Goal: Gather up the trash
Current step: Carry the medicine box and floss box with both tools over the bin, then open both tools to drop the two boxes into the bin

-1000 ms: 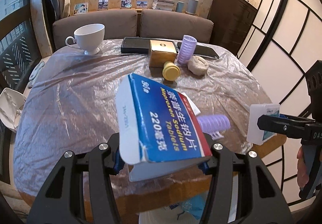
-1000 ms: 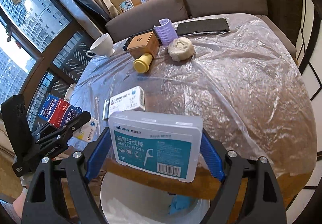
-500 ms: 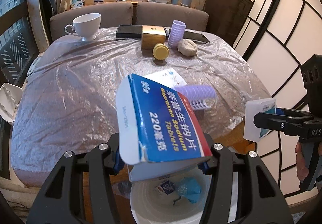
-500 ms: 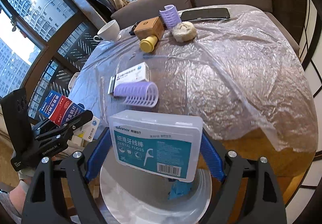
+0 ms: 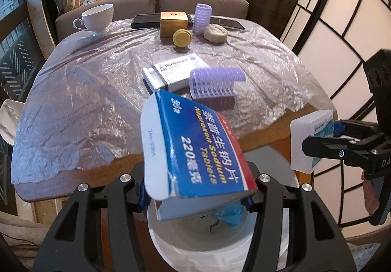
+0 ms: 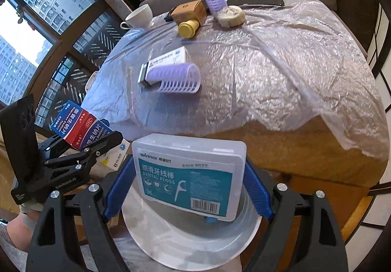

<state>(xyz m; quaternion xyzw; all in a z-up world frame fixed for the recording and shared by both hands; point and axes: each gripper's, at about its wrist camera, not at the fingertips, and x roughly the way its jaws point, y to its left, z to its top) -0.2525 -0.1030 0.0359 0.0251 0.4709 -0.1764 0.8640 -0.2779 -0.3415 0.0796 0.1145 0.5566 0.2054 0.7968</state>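
You've got both hands loaded and parked over the white bin just off the tabletop edge. Your left gripper has its jaws pinching the blue tablet box by its lower end, torn flap up and tilted, so it hangs right above the bin mouth. In the right wrist view, your right gripper has its jaws spread wide but clamped on the two short ends of the dental floss case, held flat-on, with the bin rim showing beneath it. That's a sensible carry: each piece sits over the opening, so letting go should drop it straight in. There's a blue scrap already at the bottom. Still out on the plastic-covered tabletop: a white medicine box with a purple hair roller lying just beside it, possibly touching. Those look like your next pickups, though which of them counts as trash is a guess.
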